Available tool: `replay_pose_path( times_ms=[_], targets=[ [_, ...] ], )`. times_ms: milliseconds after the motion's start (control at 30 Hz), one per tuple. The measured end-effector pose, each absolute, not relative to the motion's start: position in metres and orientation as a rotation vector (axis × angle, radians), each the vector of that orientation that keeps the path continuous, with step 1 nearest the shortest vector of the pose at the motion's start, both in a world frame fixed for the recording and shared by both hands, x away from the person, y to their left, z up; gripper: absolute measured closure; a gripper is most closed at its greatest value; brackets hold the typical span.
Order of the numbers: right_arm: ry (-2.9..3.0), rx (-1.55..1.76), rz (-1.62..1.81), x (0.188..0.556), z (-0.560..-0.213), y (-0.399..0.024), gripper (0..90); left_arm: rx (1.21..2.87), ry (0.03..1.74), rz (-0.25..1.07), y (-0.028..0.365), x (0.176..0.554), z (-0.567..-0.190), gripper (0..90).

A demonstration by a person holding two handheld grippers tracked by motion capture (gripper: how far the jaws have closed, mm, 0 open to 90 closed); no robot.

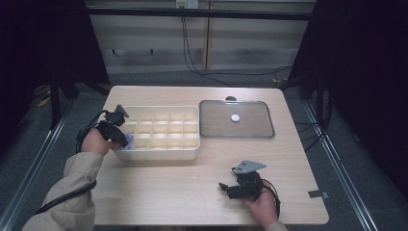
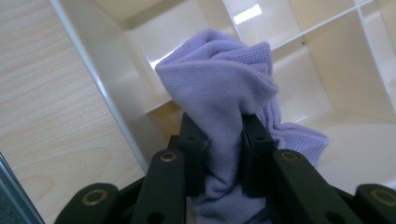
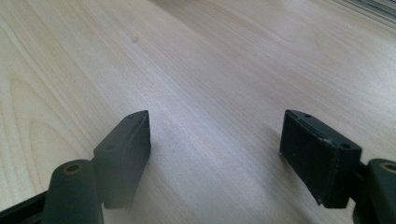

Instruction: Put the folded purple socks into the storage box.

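1. Dark curtains flank the scene at left and right of the high view, with a pale panelled wall and hanging cables at the top and grey floor around the worktop.
2. Pale wood-grain covers the worktop, which takes up the middle of the frame.
3. A cream divided box sits left of centre; just to its right lies a clear lid with a small white disc on it.
4. The left gripper is at the lower left corner of the box, pinching a purple cloth.
5. In the left gripper view the cloth is bunched between the two pads and rises above them, its free end trailing down to the lower right onto the floor of a compartment.
6. The right gripper rests on bare worktop at lower right of the high view, well apart from the box, its jaws spread with nothing between them.
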State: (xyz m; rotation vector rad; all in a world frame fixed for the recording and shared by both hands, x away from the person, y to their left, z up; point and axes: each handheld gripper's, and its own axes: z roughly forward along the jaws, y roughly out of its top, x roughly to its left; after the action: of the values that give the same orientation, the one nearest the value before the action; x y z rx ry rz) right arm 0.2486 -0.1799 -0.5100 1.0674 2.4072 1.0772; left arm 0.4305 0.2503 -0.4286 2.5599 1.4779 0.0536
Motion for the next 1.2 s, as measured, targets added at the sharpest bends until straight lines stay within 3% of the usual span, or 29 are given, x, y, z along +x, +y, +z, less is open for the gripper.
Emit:
replay_pose_path(
  times_ms=[467, 733, 1200],
  targets=[
    [2.408, 1.068, 1.077, 0.249, -0.510, -0.180, 24.3, 2.509, 1.519, 0.060, 0.253, 0.429, -0.426, 68.8],
    [2.408, 1.070, 1.077, 0.249, -0.510, -0.180, 24.3, 2.493, 1.519, 0.058, 0.251, 0.430, -0.413, 59.4],
    [2.407, 1.072, 1.079, 0.249, -0.510, -0.179, 24.0, 2.488, 1.502, 0.048, 0.249, 0.431, -0.399, 57.4]
  ],
)
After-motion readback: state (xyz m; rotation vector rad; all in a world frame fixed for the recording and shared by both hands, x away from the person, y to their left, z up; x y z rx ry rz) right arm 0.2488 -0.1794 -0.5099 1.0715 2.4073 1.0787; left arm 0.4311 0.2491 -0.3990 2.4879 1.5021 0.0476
